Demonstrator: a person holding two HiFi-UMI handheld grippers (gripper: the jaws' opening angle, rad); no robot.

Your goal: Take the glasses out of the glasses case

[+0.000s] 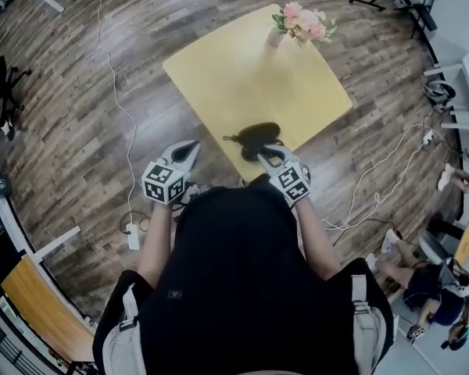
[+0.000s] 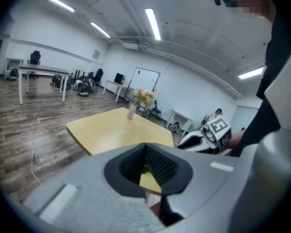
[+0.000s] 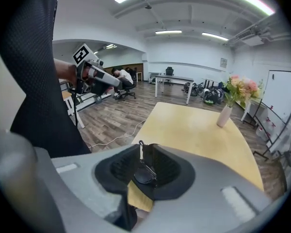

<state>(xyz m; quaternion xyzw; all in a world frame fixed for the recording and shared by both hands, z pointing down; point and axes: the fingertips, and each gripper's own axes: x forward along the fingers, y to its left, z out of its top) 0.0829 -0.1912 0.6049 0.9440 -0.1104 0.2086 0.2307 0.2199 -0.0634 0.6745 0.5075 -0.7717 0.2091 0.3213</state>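
Left gripper (image 1: 189, 148): jaws together, nothing between the pads. It hangs off the near-left edge of the square yellow wooden table (image 1: 242, 76), over the floor, well apart from the work.

The dark oval glasses case (image 1: 259, 131) lies at the near edge of the table. I can't tell from the head view whether it is lying open.

Right gripper (image 3: 144, 154): jaws closed down on the dark-lensed thin-framed glasses (image 3: 143, 174). One lens sits between the pads and a thin temple pokes up past the tips. It sits just over the near side of the case.

The white vase of pink flowers (image 1: 301, 22) is on the far corner, not involved.

My read is that the step is extraction: glasses pinched but not yet clear of the case. Next move is probably a straight lift up and toward the near side. The left gripper would need to come in and pin the case if it drags. Thin-frame grip looks marginal, so go slow.
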